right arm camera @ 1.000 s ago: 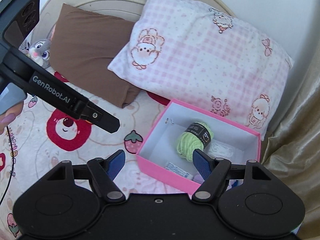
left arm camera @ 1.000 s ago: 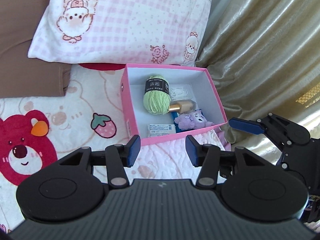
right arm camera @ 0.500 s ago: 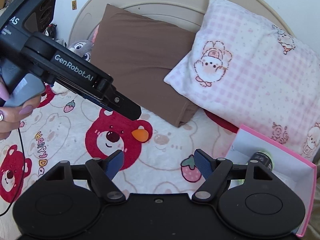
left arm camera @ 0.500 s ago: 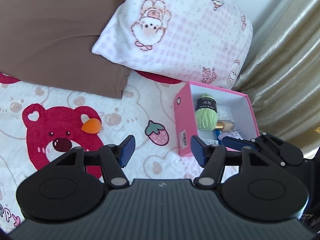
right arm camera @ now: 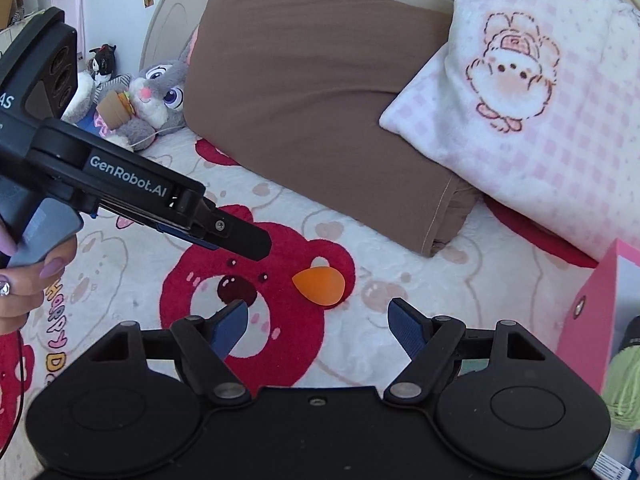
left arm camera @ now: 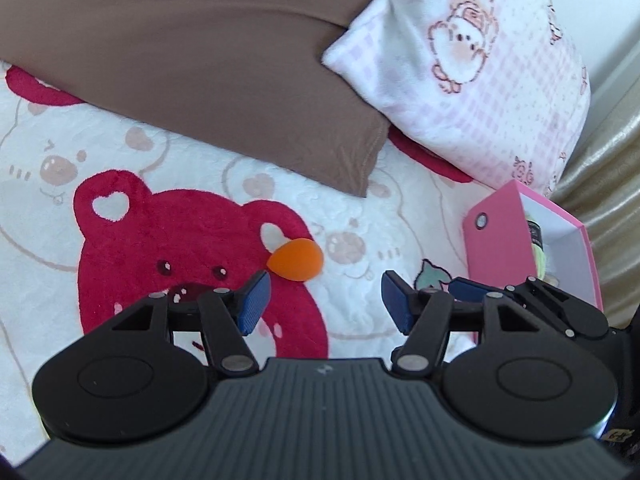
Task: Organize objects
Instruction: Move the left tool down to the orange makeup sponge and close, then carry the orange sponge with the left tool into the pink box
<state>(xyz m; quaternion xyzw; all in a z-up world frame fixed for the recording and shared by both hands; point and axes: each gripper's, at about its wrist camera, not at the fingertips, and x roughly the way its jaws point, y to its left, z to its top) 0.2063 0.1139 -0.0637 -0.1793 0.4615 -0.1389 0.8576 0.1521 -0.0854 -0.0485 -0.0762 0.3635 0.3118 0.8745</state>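
Note:
An orange teardrop sponge lies on the bear-print blanket, also in the right wrist view. My left gripper is open and empty, with the sponge just beyond its left finger. My right gripper is open and empty, with the sponge just ahead between its fingers. The pink box stands to the right with green yarn inside. The left gripper's body crosses the right wrist view at the left.
A brown pillow and a pink checked pillow lie at the back. A grey rabbit plush sits at the far left. A gold curtain hangs right of the box.
Both grippers have swung left, away from the pink box and toward the orange sponge. Both stay open and empty.

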